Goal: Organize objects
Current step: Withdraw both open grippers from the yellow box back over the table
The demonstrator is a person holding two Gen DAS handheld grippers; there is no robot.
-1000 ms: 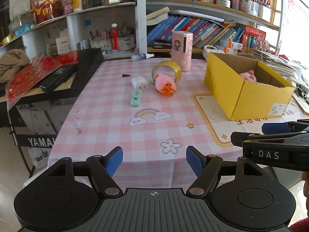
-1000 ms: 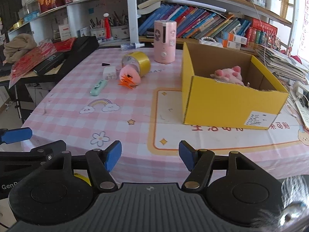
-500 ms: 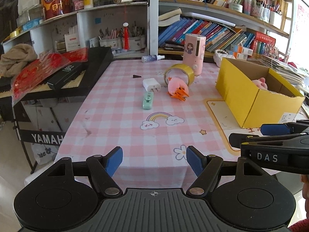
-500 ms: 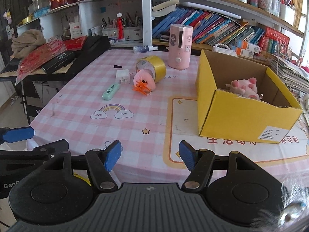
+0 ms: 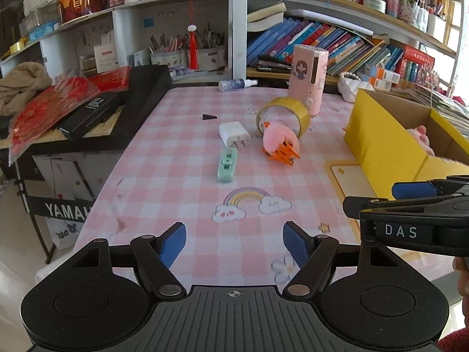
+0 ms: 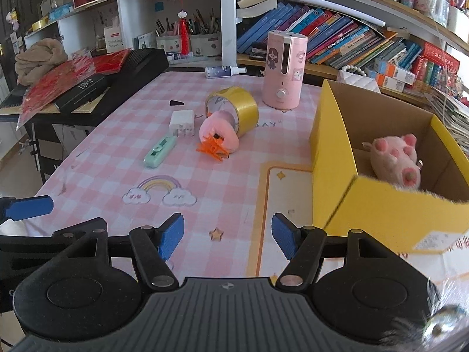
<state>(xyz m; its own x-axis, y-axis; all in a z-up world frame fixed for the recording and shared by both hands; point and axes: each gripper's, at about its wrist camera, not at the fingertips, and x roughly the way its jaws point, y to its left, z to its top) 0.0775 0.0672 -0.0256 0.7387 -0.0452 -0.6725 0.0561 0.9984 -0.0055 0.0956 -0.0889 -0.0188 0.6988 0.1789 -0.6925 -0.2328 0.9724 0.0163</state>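
Note:
On the pink checked tablecloth (image 5: 181, 158) lie a mint green correction tape (image 5: 227, 165), a white charger plug (image 5: 234, 133), a pink fluffy hair claw with orange teeth (image 5: 280, 143) and a yellow tape roll (image 5: 283, 116). The same items show in the right wrist view: correction tape (image 6: 159, 151), plug (image 6: 183, 123), hair claw (image 6: 218, 135), tape roll (image 6: 236, 110). A yellow cardboard box (image 6: 331, 146) on the right holds a pink plush toy (image 6: 395, 158). My left gripper (image 5: 234, 242) and right gripper (image 6: 228, 234) hover open and empty over the near table edge.
A pink humidifier (image 6: 284, 69) stands behind the tape roll, a small spray bottle (image 6: 224, 72) lies at the far edge, and a small black wedge (image 6: 176, 103) lies near the plug. A black keyboard (image 5: 111, 111) with red packets stands left. Bookshelves (image 6: 337, 38) fill the back.
Both grippers have moved forward toward the table, so the objects and the yellow box appear closer. Their jaws stay open as before and nothing has been picked up.

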